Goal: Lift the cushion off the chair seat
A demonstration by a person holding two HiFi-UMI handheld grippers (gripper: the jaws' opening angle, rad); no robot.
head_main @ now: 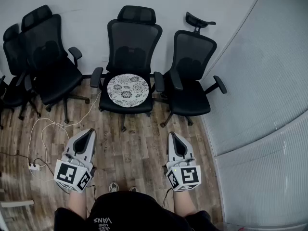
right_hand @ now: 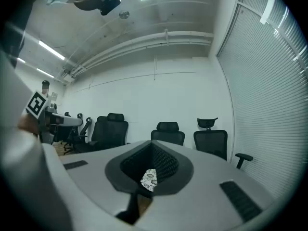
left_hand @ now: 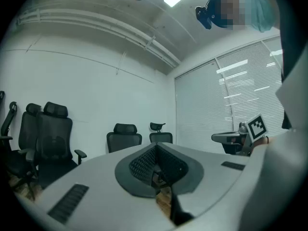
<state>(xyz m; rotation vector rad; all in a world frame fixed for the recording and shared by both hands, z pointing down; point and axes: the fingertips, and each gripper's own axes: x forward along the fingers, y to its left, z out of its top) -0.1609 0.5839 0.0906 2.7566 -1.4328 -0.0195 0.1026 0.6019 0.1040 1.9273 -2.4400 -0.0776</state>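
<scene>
On the chair point(head_main: 133, 47), round cushion point(head_main: 127, 90) lies flat; left hand-held gripper point(head_main: 89, 132), right hand-held gripper point(head_main: 172, 135) closed, empty.

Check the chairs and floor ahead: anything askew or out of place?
The headrest of the right chair sits raised and tilted, unlike the others. A white cable loops loose over the floor at left, toward a power strip. The cushion lies flat on the middle chair.
</scene>
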